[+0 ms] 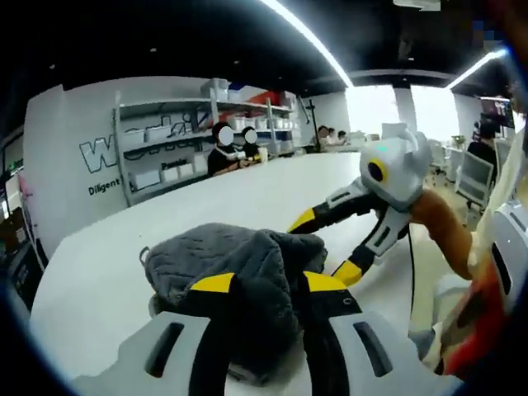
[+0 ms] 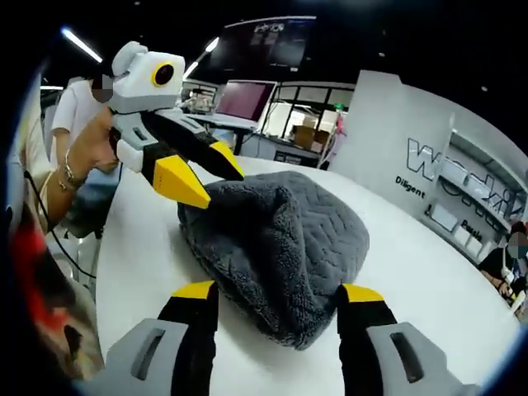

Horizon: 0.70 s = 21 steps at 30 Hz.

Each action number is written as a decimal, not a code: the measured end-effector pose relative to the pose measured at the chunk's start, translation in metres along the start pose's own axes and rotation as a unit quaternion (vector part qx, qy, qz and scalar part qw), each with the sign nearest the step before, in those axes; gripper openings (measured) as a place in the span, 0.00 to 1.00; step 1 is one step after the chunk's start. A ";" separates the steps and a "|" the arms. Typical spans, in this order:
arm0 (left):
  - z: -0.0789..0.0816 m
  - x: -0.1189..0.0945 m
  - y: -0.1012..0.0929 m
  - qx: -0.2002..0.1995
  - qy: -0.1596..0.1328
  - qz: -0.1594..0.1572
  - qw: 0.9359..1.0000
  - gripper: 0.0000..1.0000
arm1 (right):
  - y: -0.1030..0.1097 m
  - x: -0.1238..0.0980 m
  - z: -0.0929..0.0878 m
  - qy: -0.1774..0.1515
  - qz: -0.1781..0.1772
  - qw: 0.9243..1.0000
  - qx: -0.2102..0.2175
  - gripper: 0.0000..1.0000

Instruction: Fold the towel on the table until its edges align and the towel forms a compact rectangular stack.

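A thick grey quilted towel (image 1: 239,260) lies bunched in a rounded heap on the white table (image 1: 272,186). In the left gripper view my left gripper (image 1: 268,282) has its yellow-tipped jaws pressed onto a fold of the towel, and the cloth runs down between them. My right gripper (image 1: 326,246) comes in from the right, open, with its tips on either side of the towel's far end. In the right gripper view the towel (image 2: 285,235) sits between the wide-apart jaws of my right gripper (image 2: 279,290). There my left gripper (image 2: 210,177) meets the heap's upper left edge.
The white table (image 2: 429,272) stretches well beyond the towel on every side. Shelves with boxes (image 1: 206,132) stand against the far wall, where people sit. A person's arm (image 2: 82,157) holds the left gripper. Desks with monitors (image 2: 247,99) stand behind the table.
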State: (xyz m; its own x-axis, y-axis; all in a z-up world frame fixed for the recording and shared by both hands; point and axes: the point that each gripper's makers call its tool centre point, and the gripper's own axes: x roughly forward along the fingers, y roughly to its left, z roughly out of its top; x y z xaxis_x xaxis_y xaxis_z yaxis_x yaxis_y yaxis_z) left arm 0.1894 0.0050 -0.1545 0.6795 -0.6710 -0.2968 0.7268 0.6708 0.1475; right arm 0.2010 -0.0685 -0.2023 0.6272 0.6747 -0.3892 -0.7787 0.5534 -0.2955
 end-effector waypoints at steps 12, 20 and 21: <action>0.017 -0.023 0.018 0.026 -0.045 0.034 0.998 0.04 | -0.005 0.005 -0.005 0.008 -0.001 1.000 -0.002 0.42; -0.007 -0.032 0.019 0.069 0.004 0.048 0.996 0.04 | -0.002 0.009 -0.006 0.013 0.002 1.000 0.004 0.39; -0.011 -0.032 0.019 0.067 0.009 0.046 0.997 0.04 | -0.003 0.009 -0.006 0.012 0.003 1.000 0.006 0.39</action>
State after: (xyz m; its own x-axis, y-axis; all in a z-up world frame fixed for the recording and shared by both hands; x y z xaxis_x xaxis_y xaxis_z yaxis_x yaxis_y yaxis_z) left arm 0.1802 0.0432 -0.1528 0.7434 -0.6013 -0.2930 0.6686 0.6804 0.3000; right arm 0.2084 -0.0669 -0.2099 0.6225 0.6654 -0.4120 -0.7815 0.5559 -0.2831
